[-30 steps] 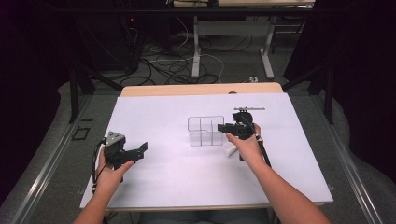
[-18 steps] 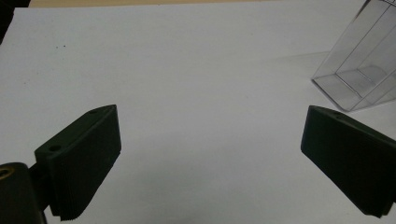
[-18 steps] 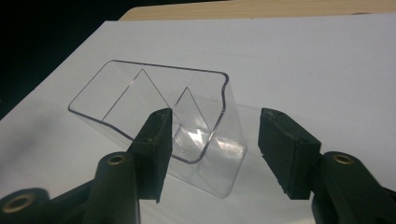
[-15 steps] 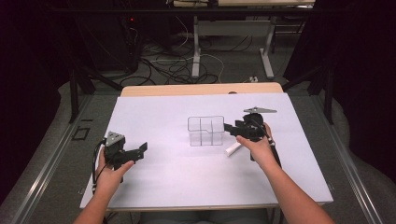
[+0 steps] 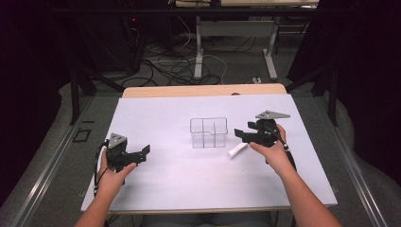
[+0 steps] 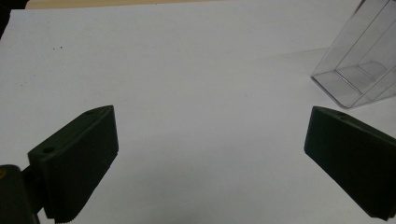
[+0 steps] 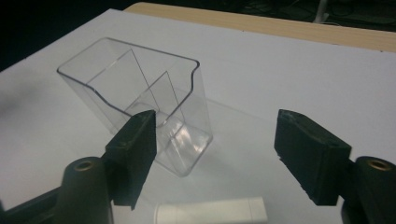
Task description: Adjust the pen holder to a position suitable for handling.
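A clear plastic organizer (image 5: 208,133) with inner dividers stands upright in the middle of the white table (image 5: 179,179). A short white tube (image 5: 237,150) lies flat just right of it. My right gripper (image 5: 240,135) hovers open above the tube, close to the organizer's right side; in the right gripper view the organizer (image 7: 140,98) sits ahead beyond the left jaw and the tube (image 7: 211,211) lies low between the jaws. My left gripper (image 5: 144,152) is held open low at the left, nothing in it. In the left gripper view, the organizer (image 6: 362,70) is far off at the upper right.
A wooden strip (image 5: 203,90) edges the table's far side. Beyond it on the floor are cables (image 5: 179,66) and desk legs (image 5: 198,52). Broad bare table surface lies between the left gripper and the organizer.
My right gripper has drawn back to the right, away from the organizer, leaving the white tube exposed on the table. The left gripper has stayed put.
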Available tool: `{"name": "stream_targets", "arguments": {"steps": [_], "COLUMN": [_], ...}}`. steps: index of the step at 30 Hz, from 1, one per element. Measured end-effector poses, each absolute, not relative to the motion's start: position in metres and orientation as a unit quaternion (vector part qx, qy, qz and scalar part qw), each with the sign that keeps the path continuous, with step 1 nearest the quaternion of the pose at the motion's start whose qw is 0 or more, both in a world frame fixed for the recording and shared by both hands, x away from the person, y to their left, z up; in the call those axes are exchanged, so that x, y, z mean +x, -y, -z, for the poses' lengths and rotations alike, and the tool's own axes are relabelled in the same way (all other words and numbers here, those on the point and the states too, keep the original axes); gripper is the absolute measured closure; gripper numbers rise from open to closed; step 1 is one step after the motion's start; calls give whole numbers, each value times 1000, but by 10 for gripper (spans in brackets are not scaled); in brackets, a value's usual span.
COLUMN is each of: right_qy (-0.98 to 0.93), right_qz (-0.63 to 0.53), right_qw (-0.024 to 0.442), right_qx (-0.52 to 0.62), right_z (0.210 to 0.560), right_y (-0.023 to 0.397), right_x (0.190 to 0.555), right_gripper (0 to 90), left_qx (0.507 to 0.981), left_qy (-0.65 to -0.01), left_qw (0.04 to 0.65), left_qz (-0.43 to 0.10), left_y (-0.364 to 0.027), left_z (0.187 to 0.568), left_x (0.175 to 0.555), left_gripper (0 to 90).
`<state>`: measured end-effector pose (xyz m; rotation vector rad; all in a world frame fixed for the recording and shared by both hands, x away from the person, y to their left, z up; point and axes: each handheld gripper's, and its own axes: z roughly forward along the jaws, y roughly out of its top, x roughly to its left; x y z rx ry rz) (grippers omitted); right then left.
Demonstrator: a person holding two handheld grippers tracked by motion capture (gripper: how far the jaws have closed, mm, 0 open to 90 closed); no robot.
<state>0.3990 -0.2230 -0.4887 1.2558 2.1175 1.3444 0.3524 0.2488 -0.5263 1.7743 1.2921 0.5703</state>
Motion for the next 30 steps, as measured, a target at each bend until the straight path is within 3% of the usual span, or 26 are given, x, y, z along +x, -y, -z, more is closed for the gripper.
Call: {"name": "stream_targets", "arguments": {"steps": [14,19,24,28,30], "right_qy": [-763,-793,-837,-868,-883], "right_qz": [-433,-399,-344,-316,-300], "right_qw": [189,223,259,263,261], "right_qx": [441,403,337,279,250], "right_z": [497,493,490,487,486], "right_y": [246,246,248,244,241], "right_x": [392,390,391,392,392], "right_gripper": [77,81,149,164,213], "left_qx": [715,715,714,711,711], "left_qy": [-507,-505,-506,-508,-508], "left_qw": [427,428,428,428,428], "left_qz": [-222,-223,-227,-230,-231], "left_y": [-249,-250,-250,-251,-251], "left_z": [526,525,525,525,525], "left_x": [352,351,351,351,351], "left_gripper": [3,3,3,3,3]}}
